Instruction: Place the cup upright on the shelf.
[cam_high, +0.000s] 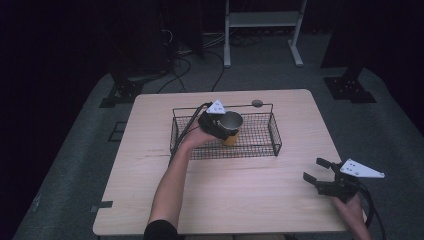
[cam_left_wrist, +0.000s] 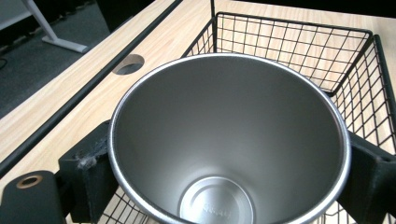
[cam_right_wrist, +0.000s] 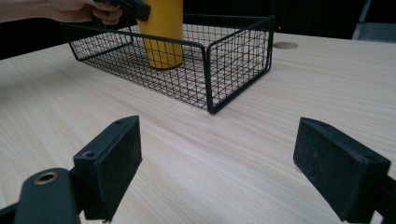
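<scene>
I've got the left gripper (cam_high: 218, 122) pinching the cup (cam_high: 231, 127), one black jaw on either side of its round rim. The cup is yellow outside, brushed steel inside, tapering to a ringed flat bottom, and it stands upright in the black wire basket (cam_high: 260, 145), a rectangular grid of thin rods at twelve o'clock on the pale wood-grain table (cam_high: 225, 195). At four o'clock my right gripper (cam_high: 316, 172) hangs over bare wood, its blocky matte jaws spread wide.
</scene>
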